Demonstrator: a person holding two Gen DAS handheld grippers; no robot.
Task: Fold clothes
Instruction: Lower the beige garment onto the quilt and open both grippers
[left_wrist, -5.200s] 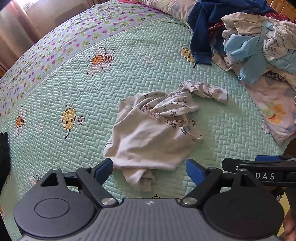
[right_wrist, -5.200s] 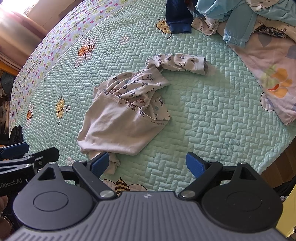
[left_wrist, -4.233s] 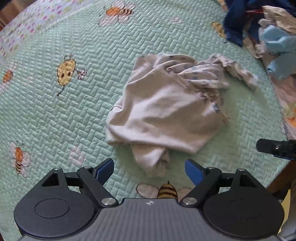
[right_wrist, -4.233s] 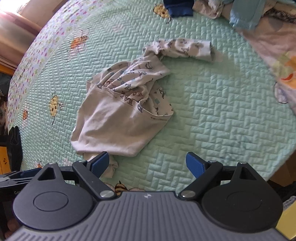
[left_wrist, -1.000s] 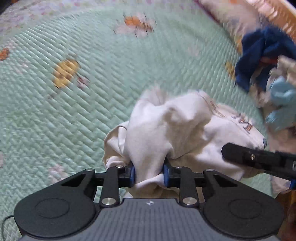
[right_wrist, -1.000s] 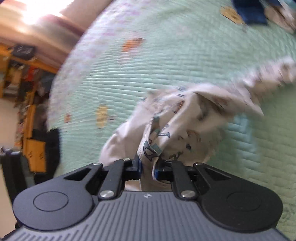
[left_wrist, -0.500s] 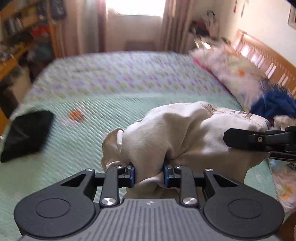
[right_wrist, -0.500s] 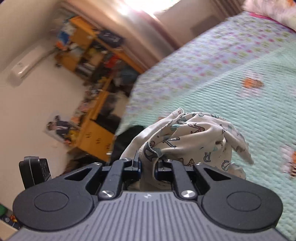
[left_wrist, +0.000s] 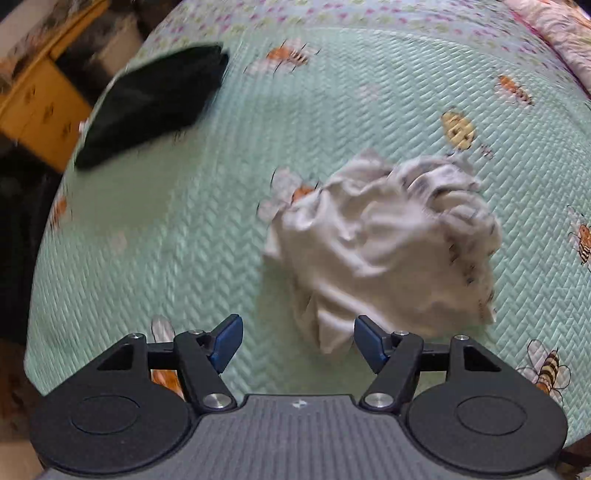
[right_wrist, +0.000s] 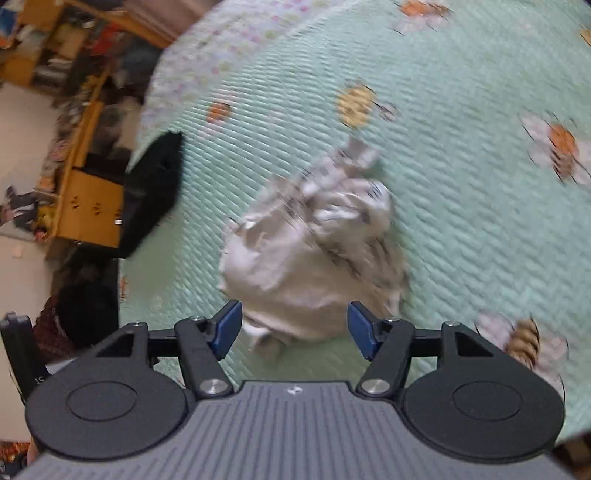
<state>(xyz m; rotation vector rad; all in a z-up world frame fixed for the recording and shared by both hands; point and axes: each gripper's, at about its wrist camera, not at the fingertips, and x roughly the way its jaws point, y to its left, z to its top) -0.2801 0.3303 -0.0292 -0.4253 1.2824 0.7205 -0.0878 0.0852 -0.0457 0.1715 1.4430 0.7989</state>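
A cream garment with a letter print (left_wrist: 384, 243) lies crumpled in a heap on the green quilted bedspread (left_wrist: 184, 221). It also shows in the right wrist view (right_wrist: 314, 254). My left gripper (left_wrist: 298, 343) is open and empty, just short of the heap's near edge. My right gripper (right_wrist: 293, 330) is open and empty, with the heap's near edge between its blue fingertips (right_wrist: 360, 328). Both views are blurred by motion.
A folded black garment (left_wrist: 155, 99) lies at the far left edge of the bed, also seen in the right wrist view (right_wrist: 151, 195). A yellow wooden cabinet (right_wrist: 92, 210) stands beside the bed. The left gripper's body (right_wrist: 22, 354) shows at the right view's left edge.
Both grippers were shut on the cream garment and held it up. Both have since opened and let it go, and it now lies crumpled on the bedspread further left, near the black garment.
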